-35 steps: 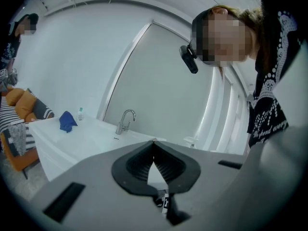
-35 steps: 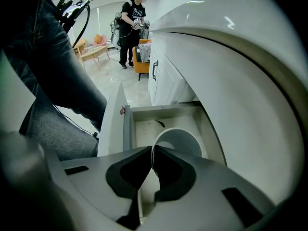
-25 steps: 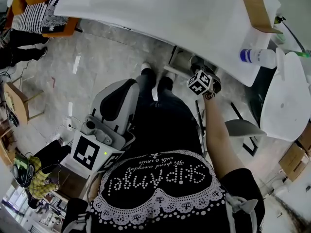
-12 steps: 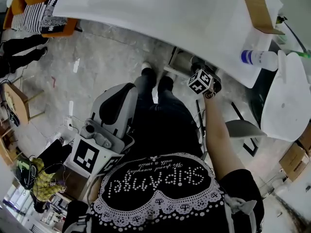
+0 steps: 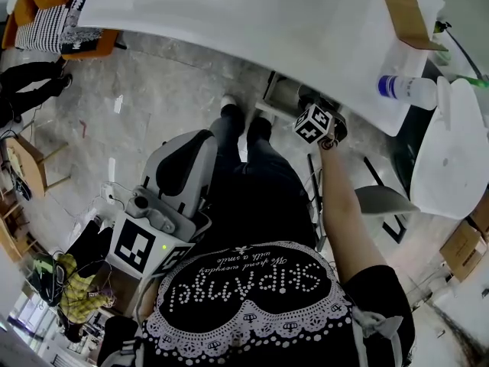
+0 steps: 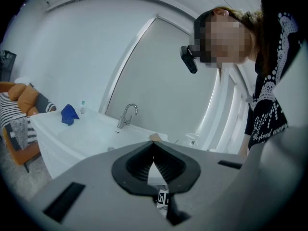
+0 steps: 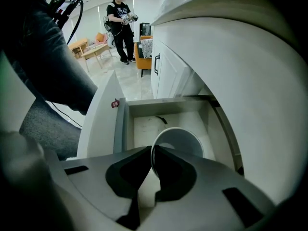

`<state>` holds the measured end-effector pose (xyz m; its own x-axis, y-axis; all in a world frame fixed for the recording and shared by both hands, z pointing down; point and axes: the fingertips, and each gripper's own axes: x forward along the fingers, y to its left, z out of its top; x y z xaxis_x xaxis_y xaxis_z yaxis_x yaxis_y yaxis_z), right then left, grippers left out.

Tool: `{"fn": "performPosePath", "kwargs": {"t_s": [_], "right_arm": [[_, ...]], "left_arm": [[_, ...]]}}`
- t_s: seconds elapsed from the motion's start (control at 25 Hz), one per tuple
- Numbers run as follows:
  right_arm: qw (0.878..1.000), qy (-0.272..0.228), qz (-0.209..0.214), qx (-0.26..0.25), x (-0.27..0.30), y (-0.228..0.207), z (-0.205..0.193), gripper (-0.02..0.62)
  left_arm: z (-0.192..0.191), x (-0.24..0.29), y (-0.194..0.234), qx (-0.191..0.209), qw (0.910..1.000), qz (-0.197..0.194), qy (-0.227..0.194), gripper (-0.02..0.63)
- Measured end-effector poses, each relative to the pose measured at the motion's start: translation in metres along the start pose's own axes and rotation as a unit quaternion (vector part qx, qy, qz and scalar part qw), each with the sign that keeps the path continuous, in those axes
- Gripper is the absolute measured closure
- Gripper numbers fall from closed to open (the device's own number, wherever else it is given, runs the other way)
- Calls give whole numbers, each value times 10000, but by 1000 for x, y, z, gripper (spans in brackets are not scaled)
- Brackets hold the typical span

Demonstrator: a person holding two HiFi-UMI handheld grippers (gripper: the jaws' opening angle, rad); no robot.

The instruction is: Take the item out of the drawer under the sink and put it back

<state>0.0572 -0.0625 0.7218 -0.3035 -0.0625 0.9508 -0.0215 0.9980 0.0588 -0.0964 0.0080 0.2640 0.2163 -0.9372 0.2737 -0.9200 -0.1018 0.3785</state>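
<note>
A: Start with the big things; where does everything sit?

B: The white sink counter [image 5: 229,21] runs along the far side in the head view; the open drawer [image 7: 144,110] is tucked under its right end, beside the person's legs; the tap [image 6: 127,114] stands on the counter's back edge.

A: And the item?

B: A white cup [image 7: 185,141], inside the drawer; it lies over the floor near the wall on the right of the right gripper view, well apart from the panel on the left; its mouth faces up at the camera, so I judge that its long axis runs almost in line with the gripper's own steep downward reach.

A: Who has it?

B: The right gripper [image 7: 150,150]; its fingers are drawn narrow and pinch the rim on the cup's left side, one inside the mouth and one outside; the body of the cup hangs off to the right of them; whether the base rests on the floor I cannot tell.

A: The other one?

B: The left gripper [image 6: 154,146] hangs at the person's waist, well apart from the drawer; its fingers are pressed together on nothing.

A: So the move?

B: Straight along that axis, I think; a sideways pull could knock the cup against the right wall.
</note>
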Motion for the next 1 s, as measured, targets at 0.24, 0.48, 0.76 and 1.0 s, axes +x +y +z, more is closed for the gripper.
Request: {"fn": "performPosePath", "kwargs": {"t_s": [0.24, 0.48, 0.76, 1.0], "right_arm": [[9998, -31, 106, 140, -2, 5, 0, 566], [9997, -86, 43, 239, -5, 4, 0, 566], [9993, -140, -47, 340, -10, 4, 3, 566], [9995, -28, -112, 296, -7, 2, 0, 566]], "left_arm": [[1, 0, 2, -17, 10000, -13, 1, 601], [2, 1, 2, -33, 10000, -52, -23, 601], [3, 1, 2, -45, 9999, -110, -61, 601], [3, 1, 2, -53, 9999, -156, -48, 601]]}}
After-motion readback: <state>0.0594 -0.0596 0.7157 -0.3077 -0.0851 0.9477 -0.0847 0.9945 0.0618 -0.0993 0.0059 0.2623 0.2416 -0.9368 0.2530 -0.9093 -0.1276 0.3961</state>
